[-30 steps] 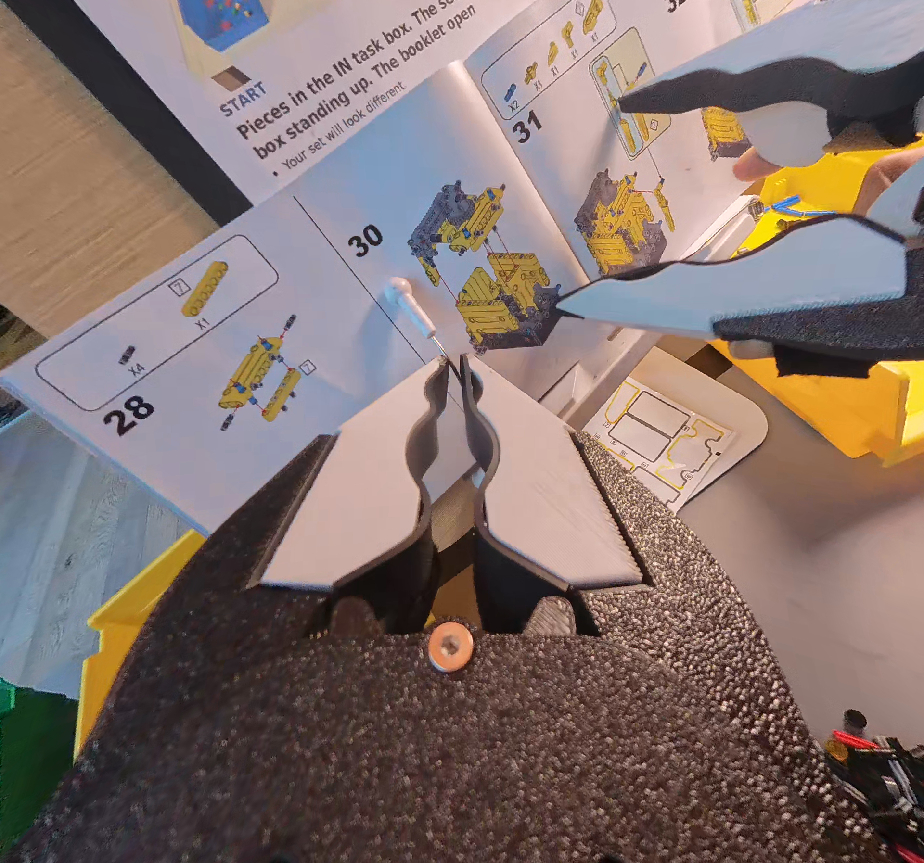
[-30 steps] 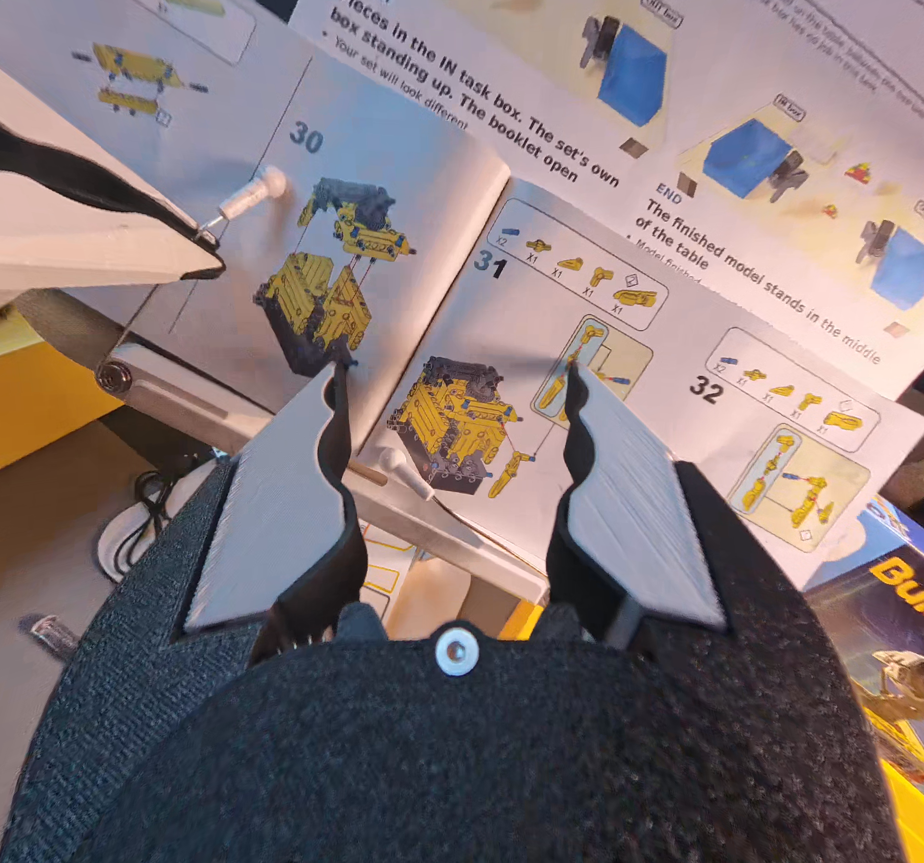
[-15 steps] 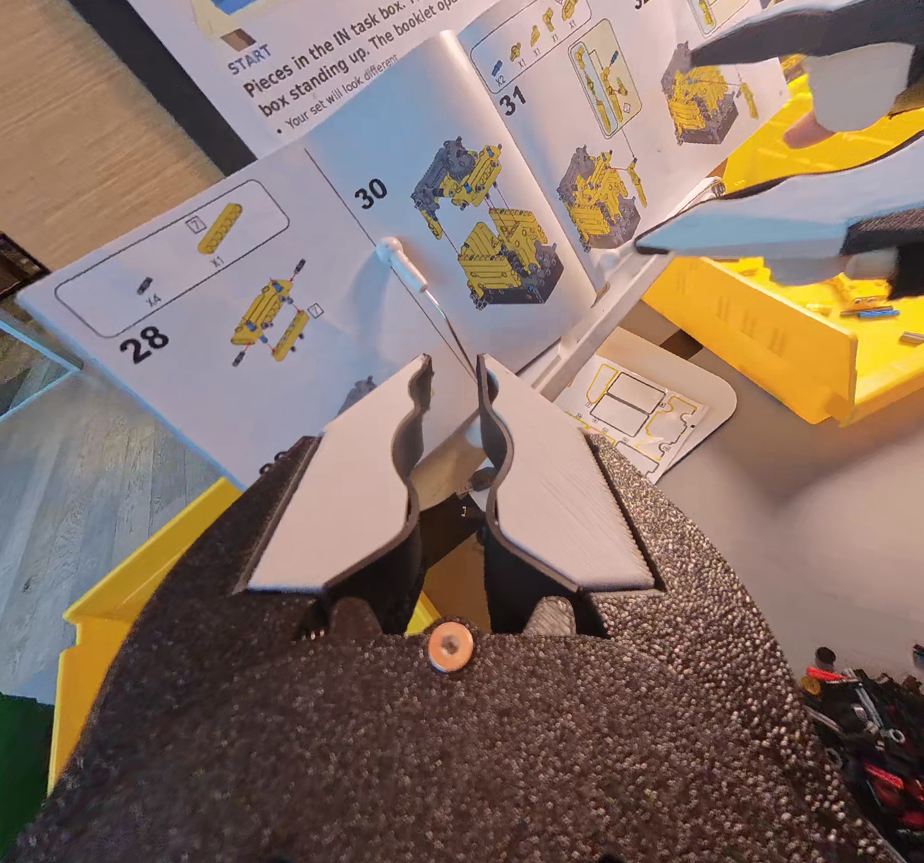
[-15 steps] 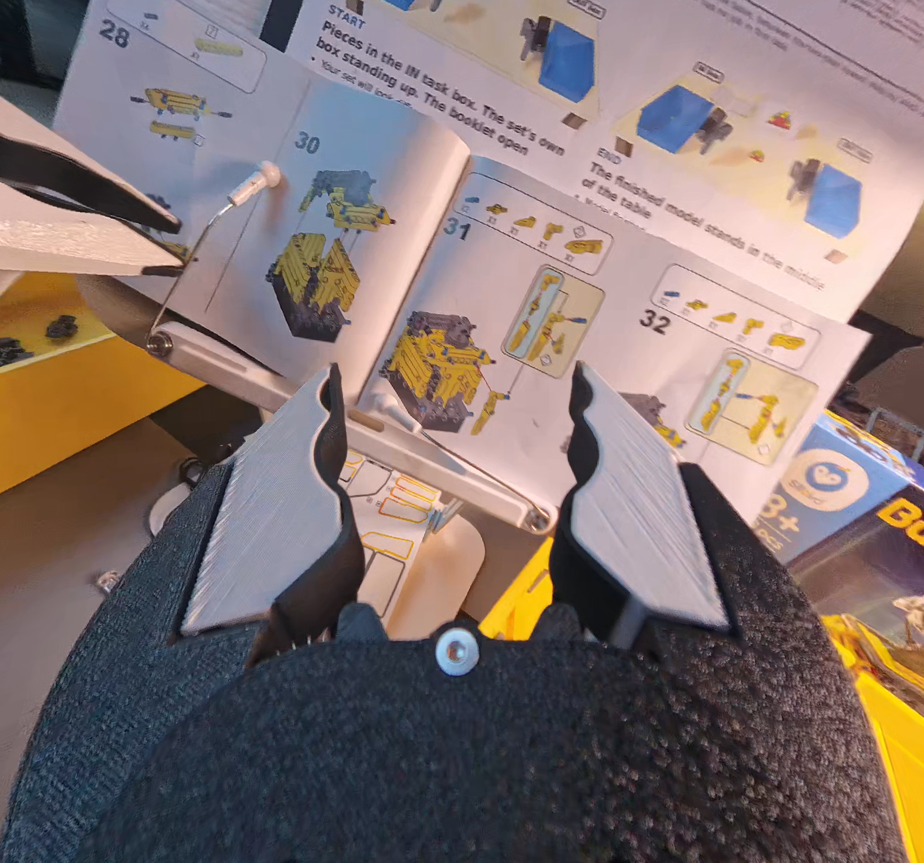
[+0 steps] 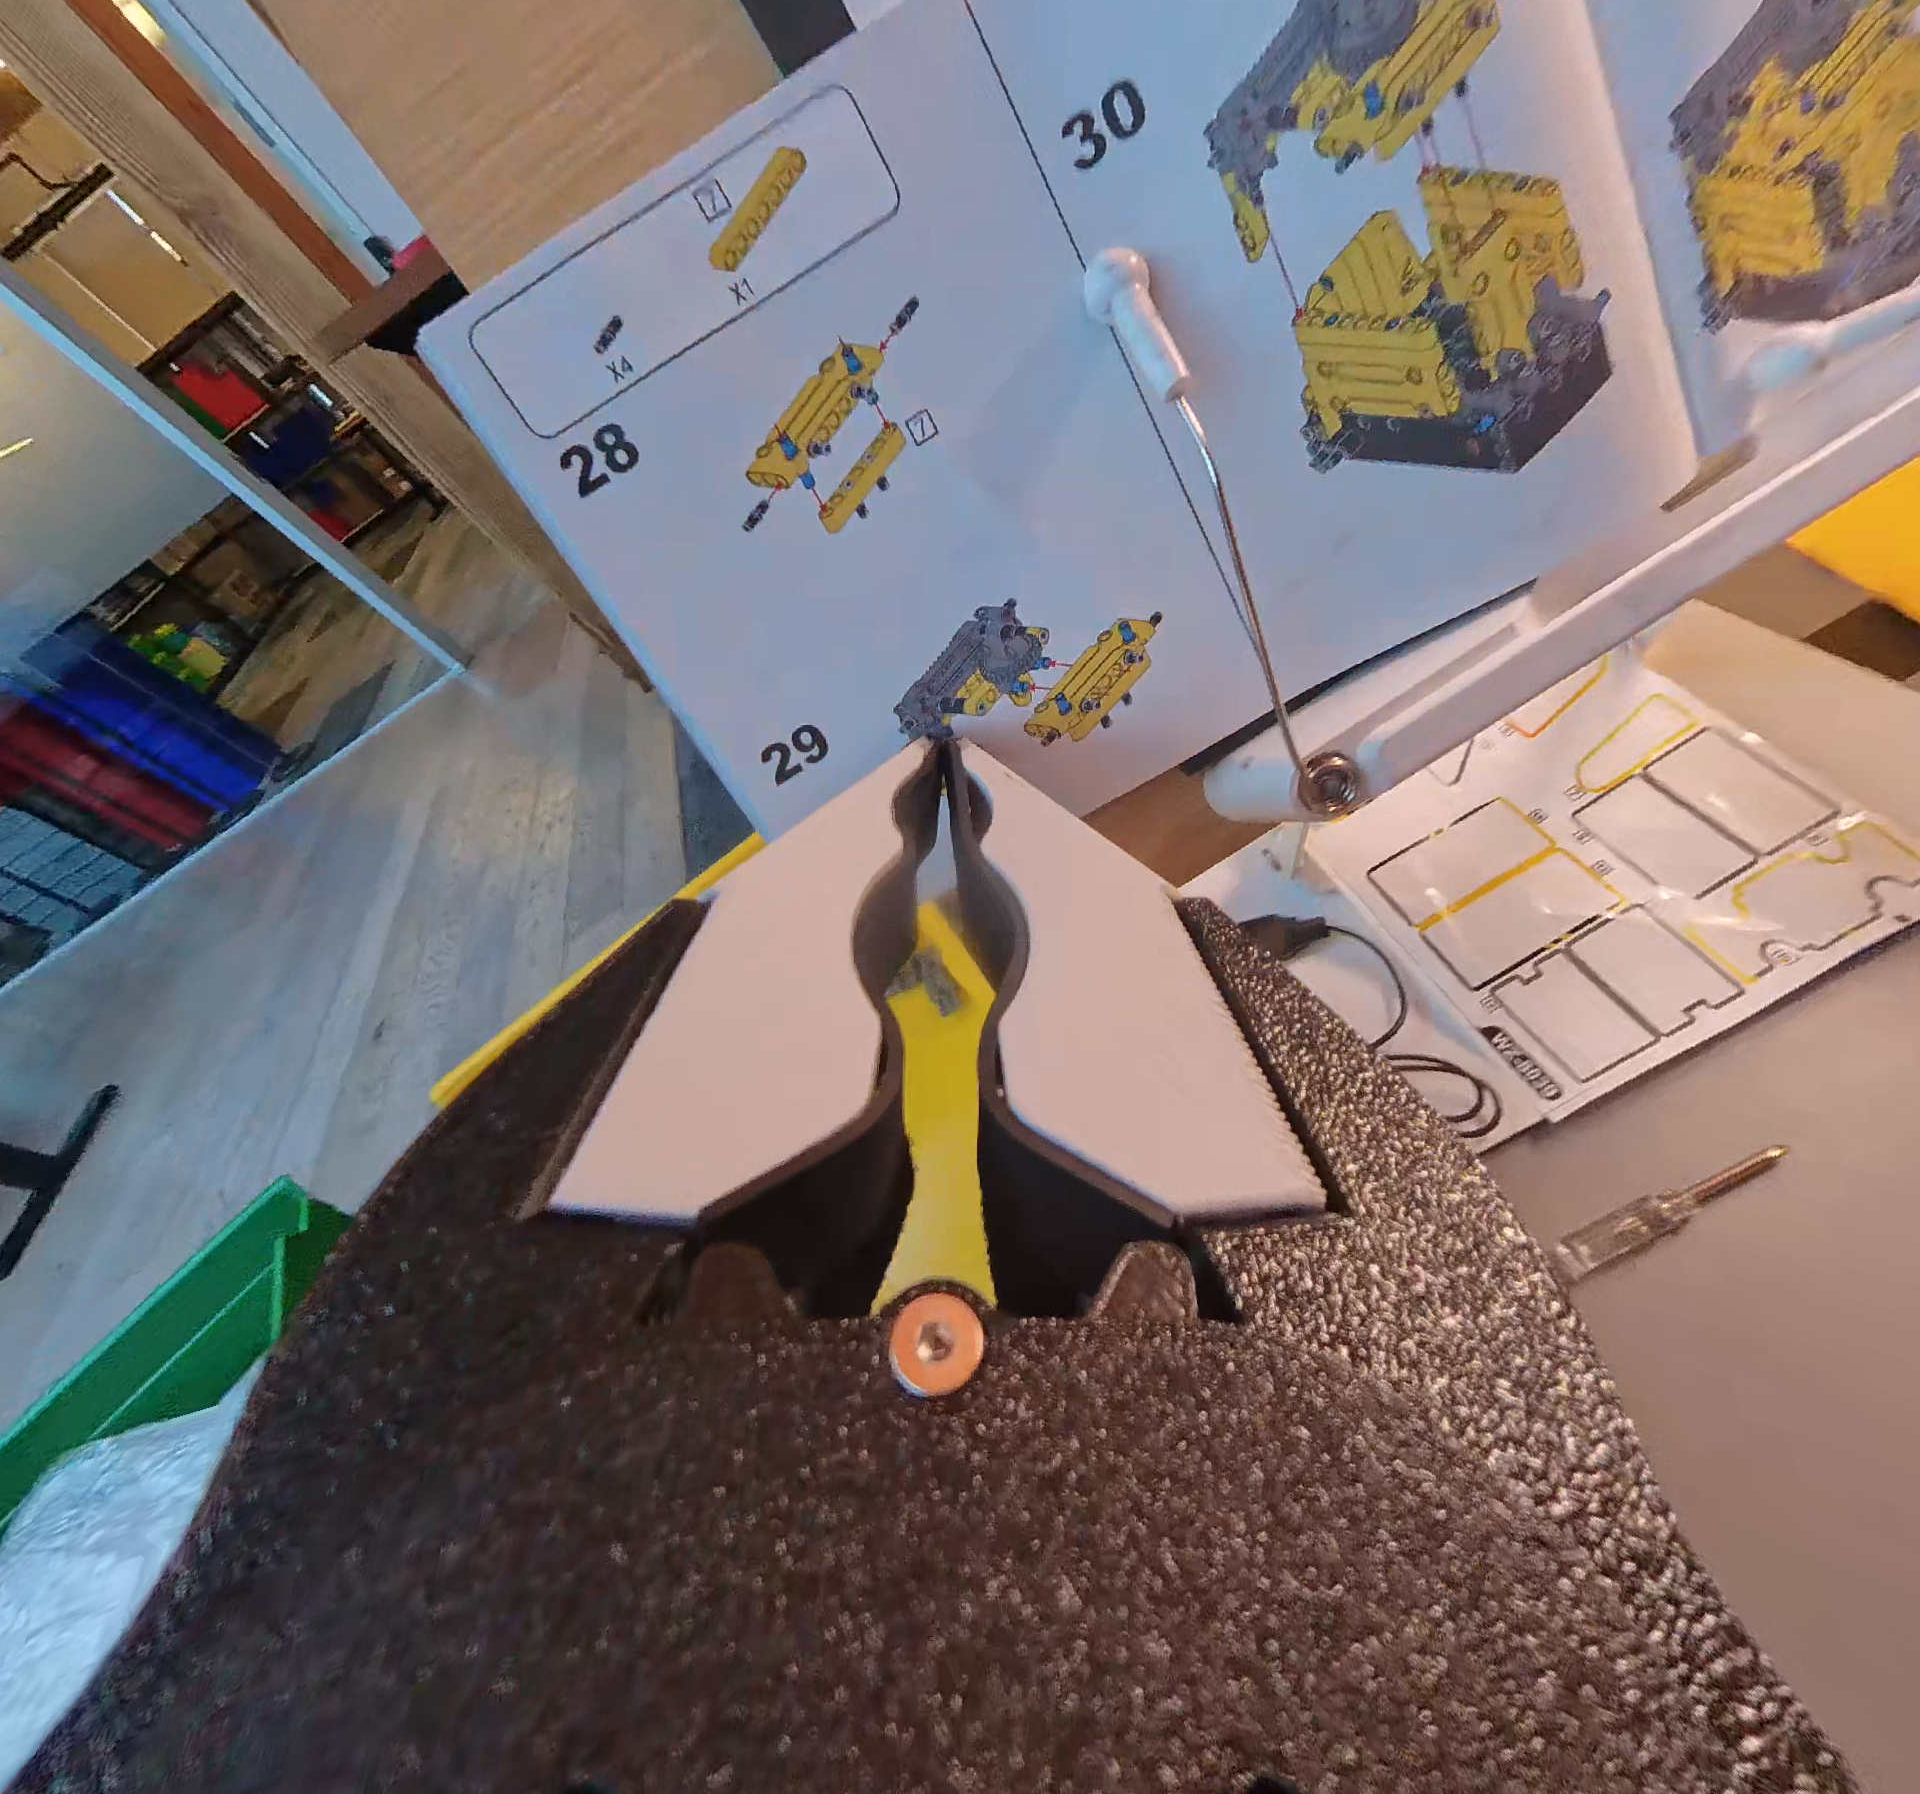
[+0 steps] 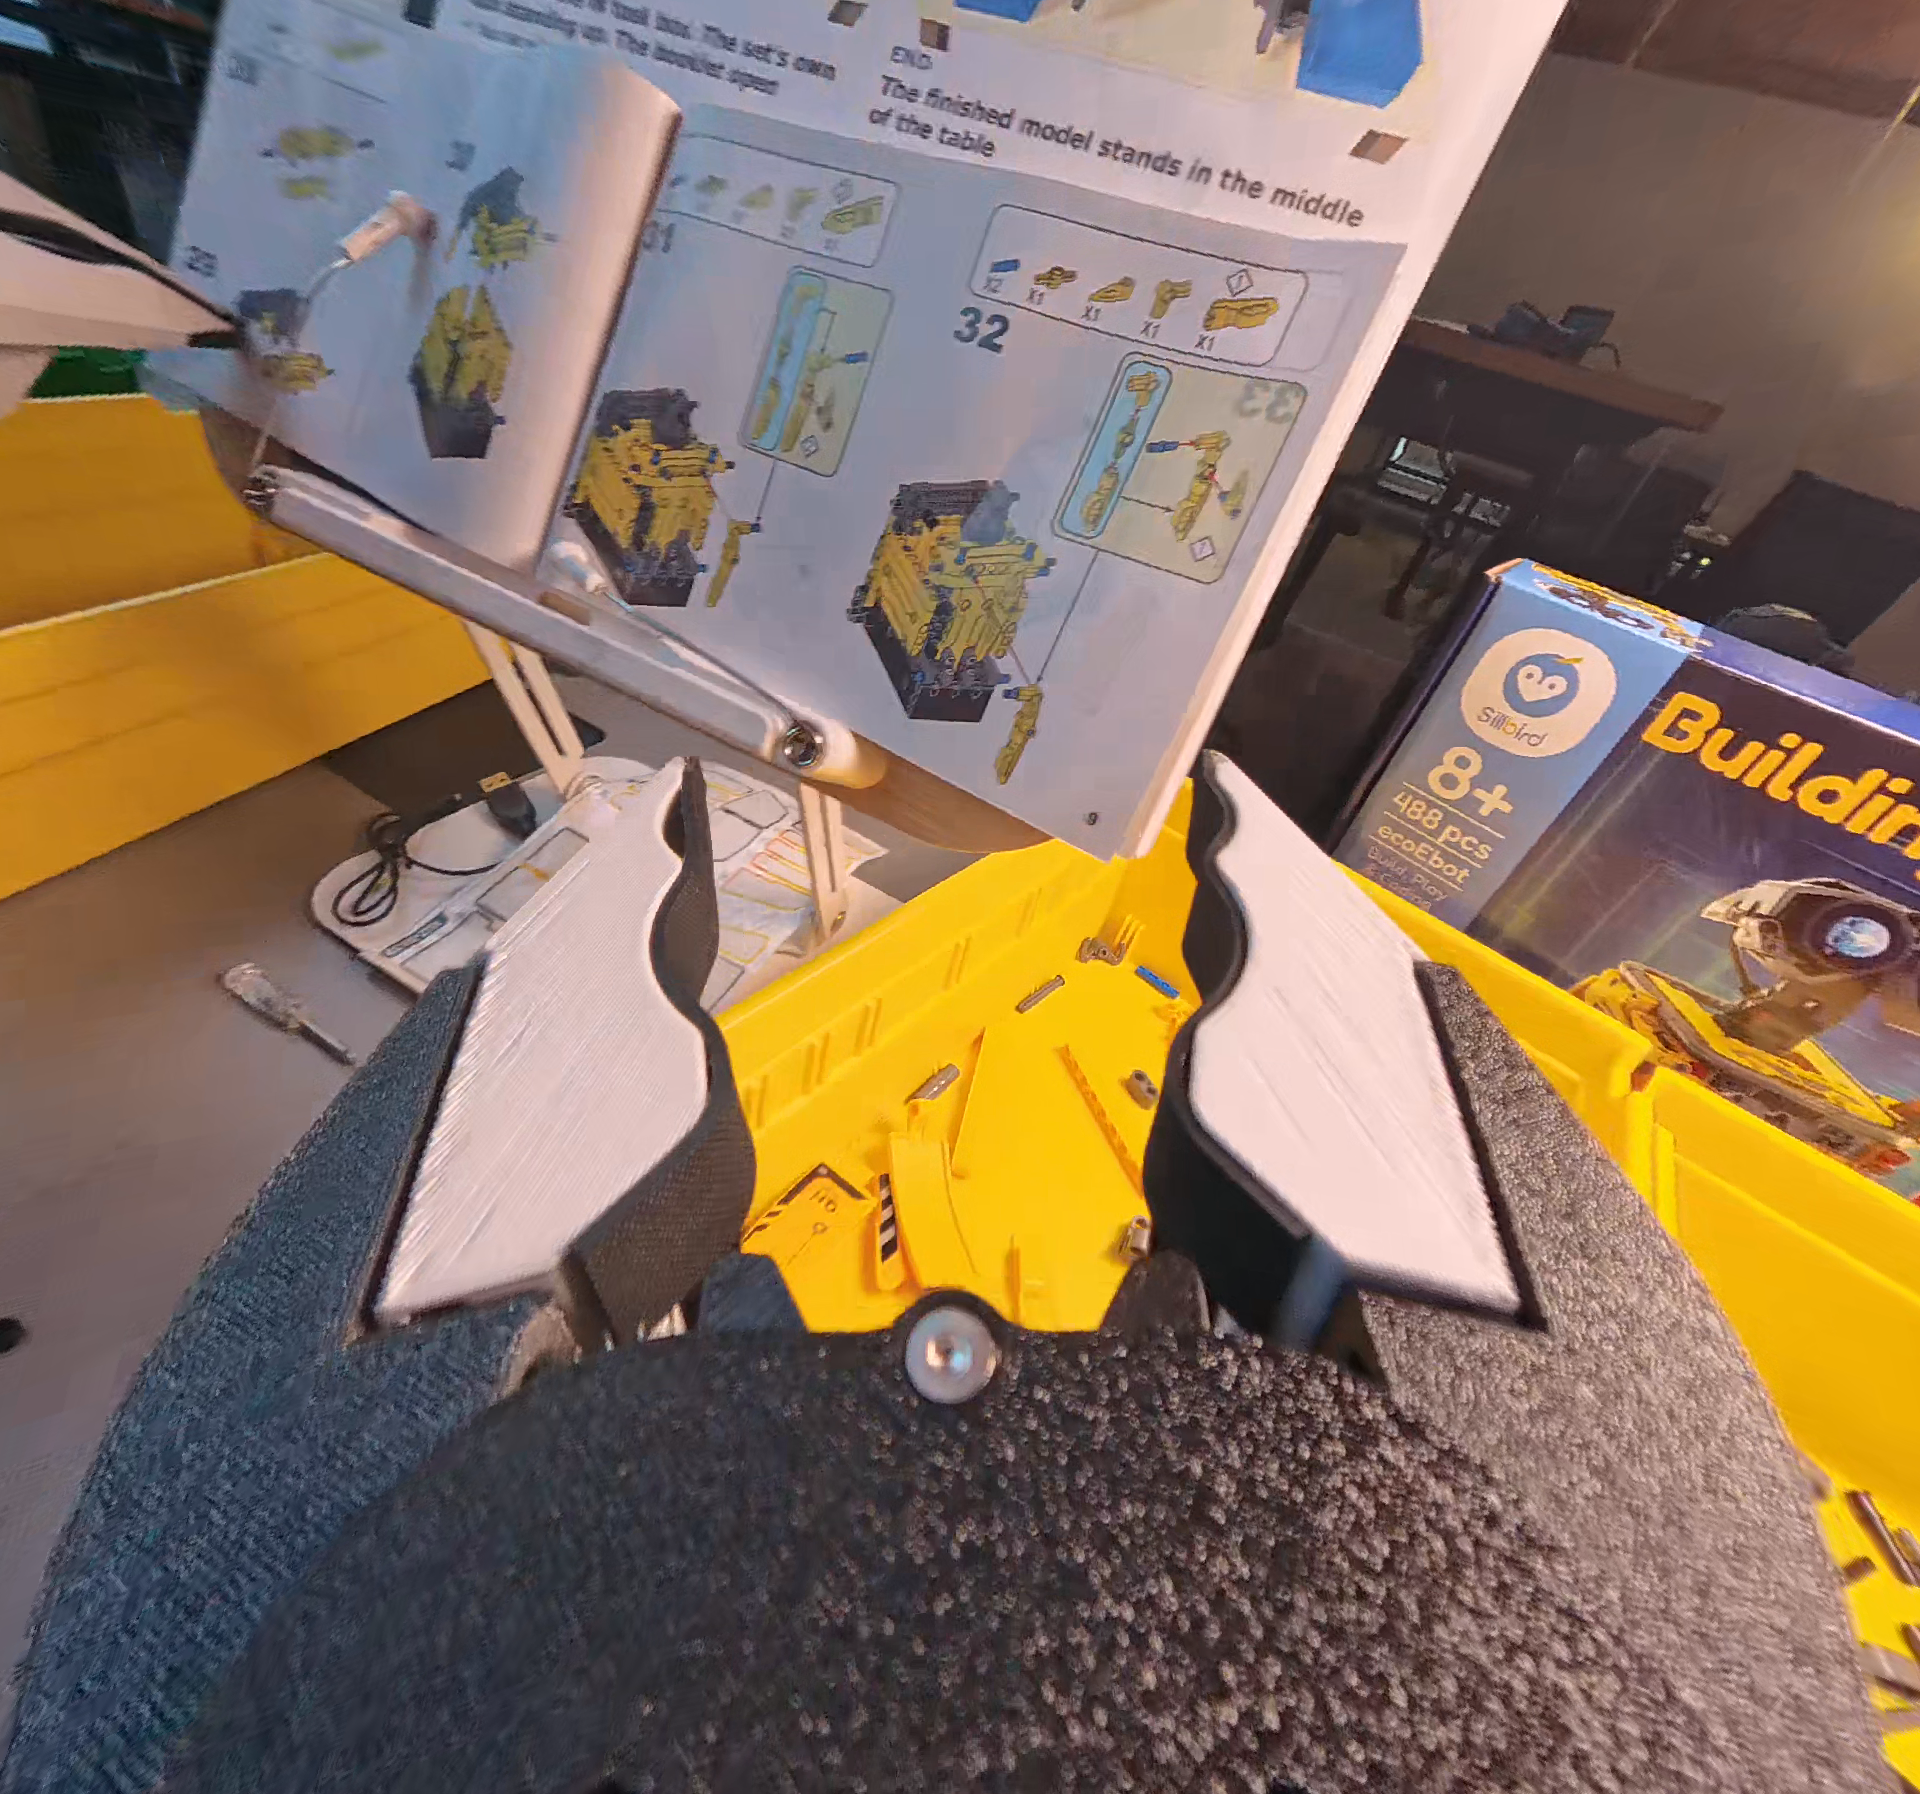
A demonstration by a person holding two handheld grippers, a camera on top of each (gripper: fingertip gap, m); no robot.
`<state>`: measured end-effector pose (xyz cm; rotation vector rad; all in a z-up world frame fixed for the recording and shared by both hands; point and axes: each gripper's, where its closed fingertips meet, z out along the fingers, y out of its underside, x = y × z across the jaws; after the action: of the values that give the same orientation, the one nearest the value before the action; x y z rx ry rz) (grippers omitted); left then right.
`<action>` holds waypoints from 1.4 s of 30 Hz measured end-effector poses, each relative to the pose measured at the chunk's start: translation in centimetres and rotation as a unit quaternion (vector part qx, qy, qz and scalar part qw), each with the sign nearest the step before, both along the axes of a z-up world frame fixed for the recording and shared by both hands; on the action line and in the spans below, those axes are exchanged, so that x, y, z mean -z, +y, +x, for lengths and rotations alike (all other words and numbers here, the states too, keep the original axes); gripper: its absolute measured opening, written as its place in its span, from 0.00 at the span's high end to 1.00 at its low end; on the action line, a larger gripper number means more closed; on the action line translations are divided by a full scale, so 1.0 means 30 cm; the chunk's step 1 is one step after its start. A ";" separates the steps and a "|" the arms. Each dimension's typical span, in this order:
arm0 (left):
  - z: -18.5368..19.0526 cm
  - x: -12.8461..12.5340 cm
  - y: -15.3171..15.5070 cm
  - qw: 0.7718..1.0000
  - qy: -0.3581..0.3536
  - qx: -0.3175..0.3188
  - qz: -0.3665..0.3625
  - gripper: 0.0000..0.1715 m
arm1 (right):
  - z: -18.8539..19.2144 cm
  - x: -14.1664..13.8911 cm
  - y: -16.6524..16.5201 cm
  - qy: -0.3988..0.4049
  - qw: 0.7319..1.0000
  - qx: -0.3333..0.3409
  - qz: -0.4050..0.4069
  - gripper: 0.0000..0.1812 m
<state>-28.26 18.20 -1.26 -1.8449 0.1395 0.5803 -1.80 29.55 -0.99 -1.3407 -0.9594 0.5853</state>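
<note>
An open instruction booklet [image 5: 914, 456] leans on a white stand [image 5: 1558, 664]; a wire page holder with a white tip [image 5: 1127, 310] presses its left page. My left gripper [image 5: 943, 752] is shut and empty, its tips just in front of the booklet's lower left page, above a yellow bin [image 5: 582, 996]. My right gripper [image 6: 945, 778] is open and empty, hovering over another yellow bin [image 6: 935, 1048] that holds several small loose parts. The booklet [image 6: 935, 445] stands behind that bin. The left gripper's fingers [image 6: 83, 310] show at the left edge of the right wrist view.
A sticker sheet [image 5: 1621, 913] and a black cable [image 6: 416, 861] lie under the stand. A small screwdriver [image 5: 1662, 1214] lies on the grey table. A green bin [image 5: 156, 1329] sits at lower left. A blue toy box [image 6: 1662, 809] stands right of the booklet. One gripper's finger ends stand about 30 centimeters off the other's.
My left gripper has closed fully and drawn back left and down, away from the wire page holder. My right gripper, still open, has pulled back from the booklet to above the yellow bin.
</note>
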 end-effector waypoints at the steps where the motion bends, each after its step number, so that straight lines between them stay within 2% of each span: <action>1: 0.014 -0.014 -0.006 1.000 -0.014 0.010 0.018 1.00 | 0.010 0.000 -0.031 0.002 1.000 -0.008 0.000 0.50; 5: 0.081 -0.058 -0.063 0.994 -0.061 0.049 0.075 0.95 | 0.052 0.004 -0.109 -0.001 1.000 -0.017 0.018 0.55; 8: 0.145 -0.073 -0.132 0.986 -0.102 0.074 0.110 0.94 | 0.037 0.021 -0.128 -0.010 0.999 -0.038 0.027 0.75; 11: 0.231 -0.053 -0.208 0.976 -0.144 0.103 0.124 0.93 | -0.002 0.041 -0.082 -0.015 1.000 -0.022 0.010 0.88; 13: 0.288 -0.020 -0.257 0.974 -0.157 0.121 0.113 0.93 | -0.021 0.043 -0.018 -0.015 1.000 0.018 0.017 0.92; 18: 0.376 0.077 -0.387 0.974 -0.157 0.148 0.067 0.92 | -0.066 0.078 0.096 -0.025 0.997 0.074 -0.010 0.92; 22: 0.397 0.154 -0.447 0.972 -0.171 0.156 0.046 0.91 | -0.066 0.073 0.127 0.001 0.996 0.088 -0.032 0.97; 25: 0.403 0.202 -0.460 0.970 -0.179 0.158 0.045 0.90 | -0.063 0.067 0.102 0.011 0.996 0.069 -0.056 0.90; 29: 0.437 0.242 -0.483 0.961 -0.199 0.189 0.040 0.85 | -0.023 -0.005 -0.067 0.049 0.997 -0.014 -0.065 0.90; 32: 0.469 0.228 -0.510 0.954 -0.197 0.222 0.037 0.84 | 0.026 -0.013 -0.279 0.047 0.988 -0.112 -0.094 0.90; 34: 0.511 0.222 -0.525 0.944 -0.209 0.253 0.025 0.82 | 0.066 0.015 -0.442 0.032 0.973 -0.187 -0.129 0.90; 36: 0.561 0.220 -0.545 0.935 -0.206 0.290 0.006 0.78 | 0.116 0.080 -0.639 -0.014 0.939 -0.296 -0.173 0.88; 39: 0.655 0.222 -0.602 0.906 -0.215 0.365 -0.021 0.75 | 0.242 0.192 -0.912 -0.089 0.863 -0.447 -0.218 0.77; 40: 0.682 0.224 -0.625 0.894 -0.225 0.386 -0.028 0.74 | 0.285 0.239 -0.976 -0.121 0.842 -0.478 -0.218 0.74; 42: 0.740 0.240 -0.683 0.863 -0.252 0.434 -0.054 0.68 | 0.333 0.344 -1.039 -0.180 0.829 -0.492 -0.196 0.69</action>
<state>-6.06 -2.29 -8.48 -1.7488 0.6171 -0.5476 8.19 -1.62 -11.30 -1.2553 -1.9521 1.4007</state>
